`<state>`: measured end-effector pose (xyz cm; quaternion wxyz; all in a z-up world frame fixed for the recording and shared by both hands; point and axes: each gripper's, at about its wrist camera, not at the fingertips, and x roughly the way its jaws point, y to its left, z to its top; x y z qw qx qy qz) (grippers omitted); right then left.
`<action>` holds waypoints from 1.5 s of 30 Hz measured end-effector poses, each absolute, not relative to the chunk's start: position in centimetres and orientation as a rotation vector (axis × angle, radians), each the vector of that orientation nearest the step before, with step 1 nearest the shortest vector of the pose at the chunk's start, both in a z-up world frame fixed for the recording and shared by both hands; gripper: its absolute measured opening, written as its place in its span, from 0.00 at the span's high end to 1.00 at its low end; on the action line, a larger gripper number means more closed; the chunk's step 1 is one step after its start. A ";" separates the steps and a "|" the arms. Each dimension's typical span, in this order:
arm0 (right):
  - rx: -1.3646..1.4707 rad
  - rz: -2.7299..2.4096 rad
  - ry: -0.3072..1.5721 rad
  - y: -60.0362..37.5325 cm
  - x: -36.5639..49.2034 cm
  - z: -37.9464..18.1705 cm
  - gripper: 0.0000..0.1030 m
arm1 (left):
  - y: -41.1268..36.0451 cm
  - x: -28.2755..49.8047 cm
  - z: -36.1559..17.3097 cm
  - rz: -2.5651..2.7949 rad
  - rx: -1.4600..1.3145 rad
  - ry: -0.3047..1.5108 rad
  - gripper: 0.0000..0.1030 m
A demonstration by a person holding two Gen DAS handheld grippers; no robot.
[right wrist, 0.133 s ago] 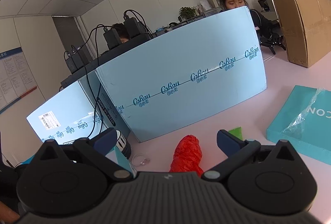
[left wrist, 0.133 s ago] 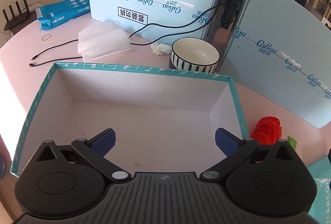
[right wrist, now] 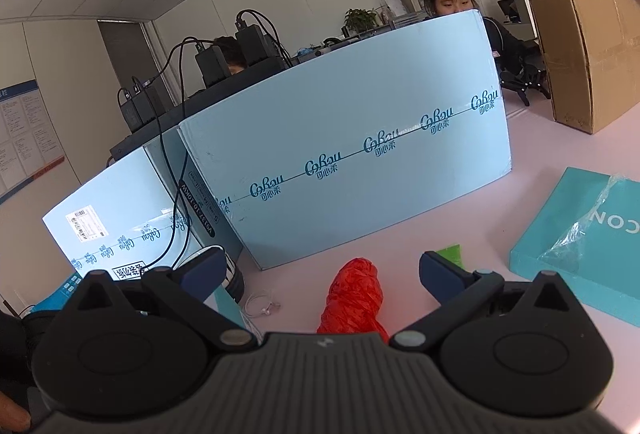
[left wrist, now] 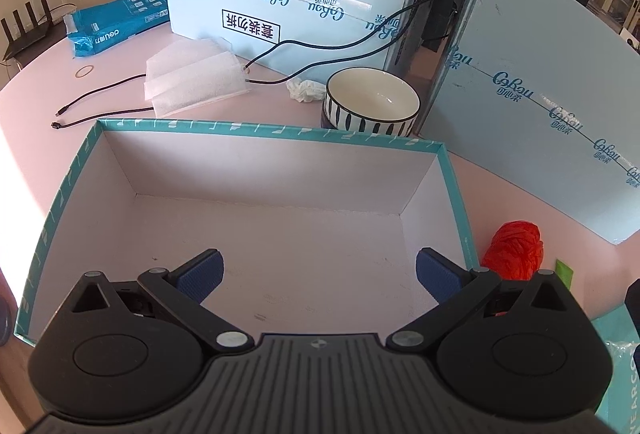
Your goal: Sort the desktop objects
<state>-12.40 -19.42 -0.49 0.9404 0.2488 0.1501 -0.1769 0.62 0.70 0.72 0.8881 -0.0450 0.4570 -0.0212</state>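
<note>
An empty teal-rimmed box [left wrist: 260,135] with a white inside lies on the pink table below my left gripper [left wrist: 319,274], which hangs open over it, nothing between its blue pads. A crumpled red plastic bag [left wrist: 514,248] sits just right of the box. In the right wrist view that red bag [right wrist: 354,296] lies on the table between the tips of my right gripper [right wrist: 320,272], whose jaws stand wide apart and clear of it. A striped bowl [left wrist: 370,101], a crumpled tissue [left wrist: 306,89] and white foam sheets [left wrist: 196,79] lie beyond the box.
Tall light-blue cartons [right wrist: 348,157] wall off the back of the table. A teal lid [right wrist: 580,246] with clear plastic lies at the right, a green slip [right wrist: 450,254] near the red bag. Black cables [left wrist: 104,99], a blue packet [left wrist: 116,21], a brown carton [right wrist: 588,53] and people behind.
</note>
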 end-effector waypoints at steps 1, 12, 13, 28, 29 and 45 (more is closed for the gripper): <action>0.508 -0.361 0.306 -19.5 -12.5 -0.4 0.00 | 0.6 0.6 0.6 -0.043 -0.094 0.949 0.00; 0.529 -0.382 0.442 -23.0 -11.1 1.2 0.00 | 0.7 0.0 3.1 -0.065 -0.142 0.835 0.00; 0.551 -0.382 0.455 -23.5 -11.0 1.3 0.00 | 0.9 0.0 3.6 -0.064 -0.138 0.817 0.00; 0.692 -0.417 0.542 -26.8 -10.0 1.4 0.00 | 1.9 -0.6 4.7 -0.050 -0.251 0.849 0.00; 0.715 -0.429 0.536 -26.8 -9.9 1.5 0.00 | 2.0 -0.8 4.7 -0.048 -0.272 0.851 0.00; 0.554 -0.541 0.514 -24.5 -11.0 2.2 0.00 | -0.4 -4.9 5.4 -0.064 -0.083 0.672 0.00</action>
